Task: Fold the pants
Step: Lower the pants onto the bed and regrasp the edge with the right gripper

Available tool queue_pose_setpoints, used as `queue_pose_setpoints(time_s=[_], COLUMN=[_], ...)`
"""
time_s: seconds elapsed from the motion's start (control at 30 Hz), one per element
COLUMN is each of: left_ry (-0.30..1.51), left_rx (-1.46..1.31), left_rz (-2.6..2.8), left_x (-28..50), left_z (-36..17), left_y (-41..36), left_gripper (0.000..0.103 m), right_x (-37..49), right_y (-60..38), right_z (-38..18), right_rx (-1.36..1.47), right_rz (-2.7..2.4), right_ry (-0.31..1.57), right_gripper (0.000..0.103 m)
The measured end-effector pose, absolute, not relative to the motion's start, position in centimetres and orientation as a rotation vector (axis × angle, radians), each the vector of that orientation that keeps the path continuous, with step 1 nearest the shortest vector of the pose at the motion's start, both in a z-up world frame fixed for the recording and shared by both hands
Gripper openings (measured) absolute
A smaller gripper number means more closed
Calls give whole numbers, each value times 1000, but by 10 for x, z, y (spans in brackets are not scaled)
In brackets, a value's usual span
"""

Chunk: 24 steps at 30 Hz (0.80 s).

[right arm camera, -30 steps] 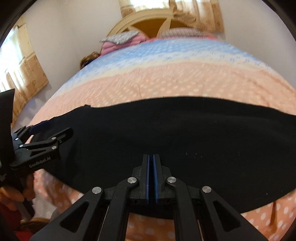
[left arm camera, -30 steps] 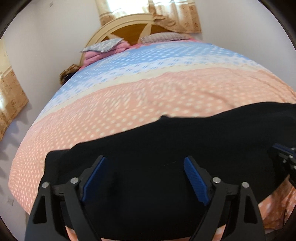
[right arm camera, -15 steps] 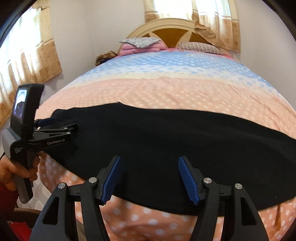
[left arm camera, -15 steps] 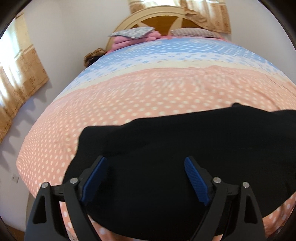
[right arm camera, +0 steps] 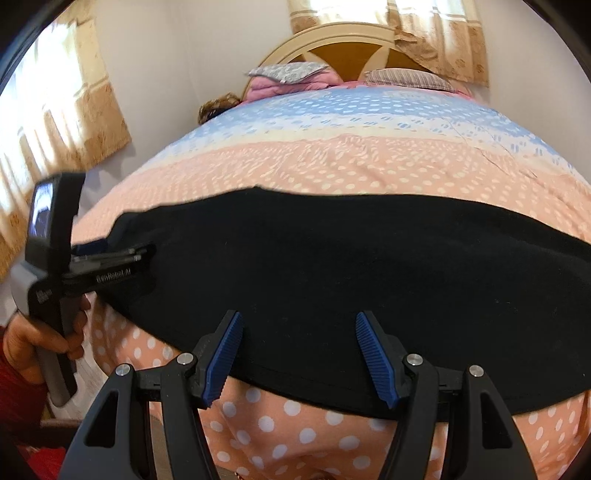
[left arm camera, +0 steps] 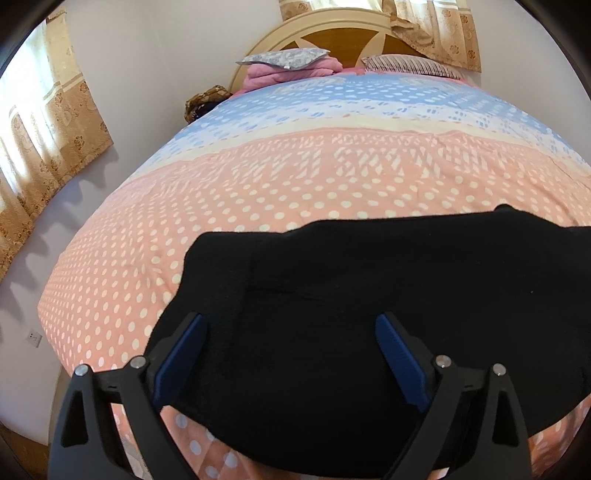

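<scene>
Black pants (left arm camera: 369, 295) lie flat across the near edge of the bed, a long dark band running left to right (right arm camera: 332, 266). My left gripper (left arm camera: 291, 354) is open and empty, hovering over the pants' left end. My right gripper (right arm camera: 299, 354) is open and empty above the pants' near hem. The left gripper also shows in the right wrist view (right arm camera: 110, 266), held by a hand at the pants' left end, its jaws seen side-on.
The bed (left arm camera: 332, 177) has a pink, cream and blue dotted cover. Pillows (left arm camera: 288, 62) and a wooden headboard (left arm camera: 351, 33) stand at the far end. Curtains (left arm camera: 44, 140) hang on the left wall. The bed's near edge drops off below the pants.
My right gripper went from shut to open and pulled back from the pants. My left gripper moved left toward the pants' left end, staying open.
</scene>
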<state>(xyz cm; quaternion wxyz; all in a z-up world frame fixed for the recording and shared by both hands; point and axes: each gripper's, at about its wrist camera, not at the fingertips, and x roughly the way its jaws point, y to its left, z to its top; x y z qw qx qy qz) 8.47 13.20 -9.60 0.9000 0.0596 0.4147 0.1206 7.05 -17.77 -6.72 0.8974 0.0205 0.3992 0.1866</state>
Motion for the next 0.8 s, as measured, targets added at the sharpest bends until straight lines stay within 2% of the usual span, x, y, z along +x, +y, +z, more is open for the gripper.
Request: queue_pose_setpoints(time_s=[0.23, 0.47, 0.63, 0.8], left_ry=[780, 816, 827, 852], left_rx=[89, 137, 143, 163], left_rz=[94, 17, 5, 19], left_x=[74, 80, 81, 81], left_z=[-72, -78, -78, -83], left_y=[101, 57, 43, 30], left_gripper=[96, 96, 96, 96], right_x=[73, 63, 59, 80], right_y=[-275, -457, -586, -646], right_z=[-29, -5, -8, -30], right_rx=[161, 217, 315, 365], right_rz=[158, -241, -432, -425], right_ry=[692, 640, 675, 781], right_gripper=[65, 65, 65, 65])
